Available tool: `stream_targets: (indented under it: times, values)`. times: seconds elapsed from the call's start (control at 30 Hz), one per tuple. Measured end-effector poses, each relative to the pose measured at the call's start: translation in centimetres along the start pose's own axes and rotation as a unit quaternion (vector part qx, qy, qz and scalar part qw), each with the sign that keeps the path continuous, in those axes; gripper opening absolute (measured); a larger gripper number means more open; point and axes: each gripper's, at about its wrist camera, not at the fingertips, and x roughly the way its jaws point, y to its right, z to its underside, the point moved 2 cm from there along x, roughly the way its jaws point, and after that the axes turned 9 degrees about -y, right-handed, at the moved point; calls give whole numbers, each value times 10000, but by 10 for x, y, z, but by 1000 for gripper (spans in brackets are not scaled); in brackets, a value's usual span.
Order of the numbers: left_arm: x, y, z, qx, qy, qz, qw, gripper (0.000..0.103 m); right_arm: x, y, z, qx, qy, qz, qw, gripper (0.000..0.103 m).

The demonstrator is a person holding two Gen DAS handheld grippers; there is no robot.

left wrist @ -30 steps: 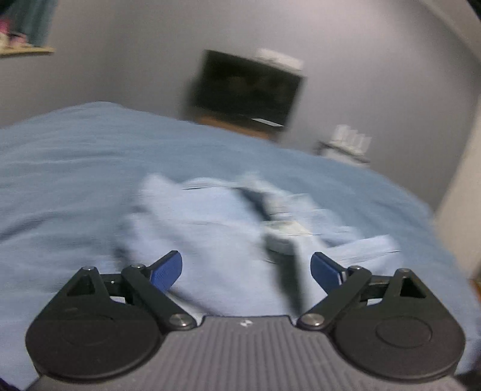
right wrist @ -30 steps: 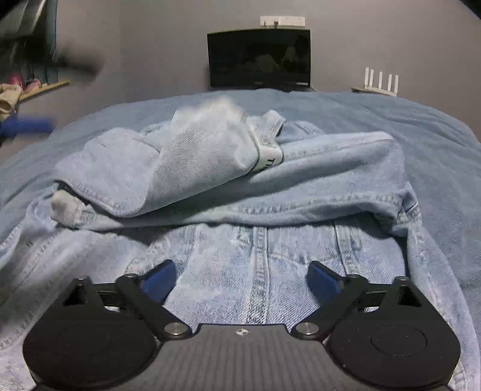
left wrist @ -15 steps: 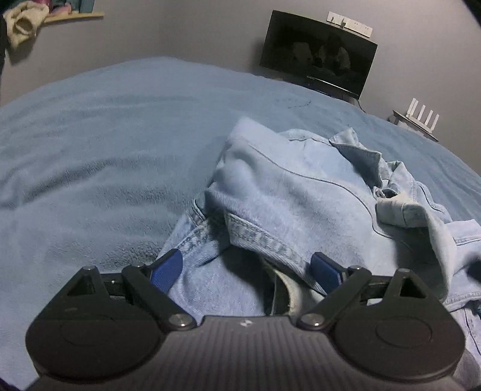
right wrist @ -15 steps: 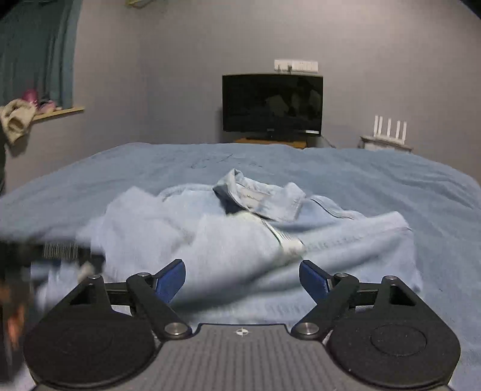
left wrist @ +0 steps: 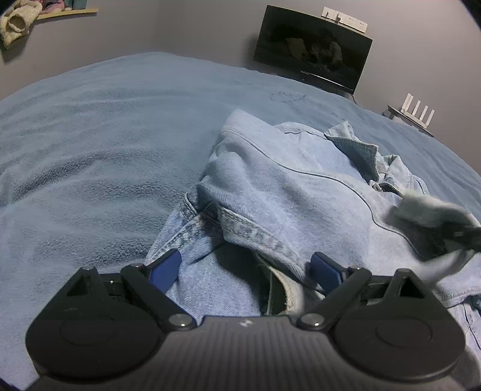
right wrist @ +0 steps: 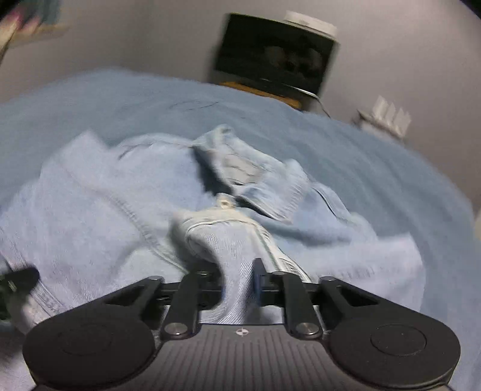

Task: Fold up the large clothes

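A light blue denim jacket [left wrist: 285, 186] lies crumpled on the bed, collar [left wrist: 354, 147] toward the far side. My left gripper [left wrist: 245, 264] is open low over the jacket's near left edge, with a hem and a folded flap lying between its blue pads without being pressed. In the right wrist view, my right gripper [right wrist: 240, 279] has its jaws closing, and a bunched fold of the jacket [right wrist: 234, 240] is pinched between the pads. It appears in the left wrist view as a blurred dark shape [left wrist: 445, 228] at the right.
A blue fleece blanket [left wrist: 90, 150] covers the bed. Beyond it stand a dark TV [left wrist: 309, 51] against the grey wall and a white router [left wrist: 418, 112] on a small stand. A shelf with a bundled cloth [left wrist: 18, 18] is at upper left.
The right gripper went from wide open to closed on a fold of the jacket while moving. The left gripper came down to the jacket's left edge, then held still.
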Motion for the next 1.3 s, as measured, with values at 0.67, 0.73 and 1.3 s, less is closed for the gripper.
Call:
stream_targets:
  times: [0.67, 0.73, 1.3]
  values:
    - [3, 9, -1, 138, -91, -144, 9998, 94, -26, 156, 145, 3284, 36, -1135, 9377, 70]
    - [3, 9, 0, 160, -92, -159, 9997, 94, -17, 155, 144, 3342, -60, -1248, 9342, 72]
    - [0, 10, -2, 299, -46, -186, 9994, 95, -25, 144, 123, 2150, 366, 70, 9759, 1]
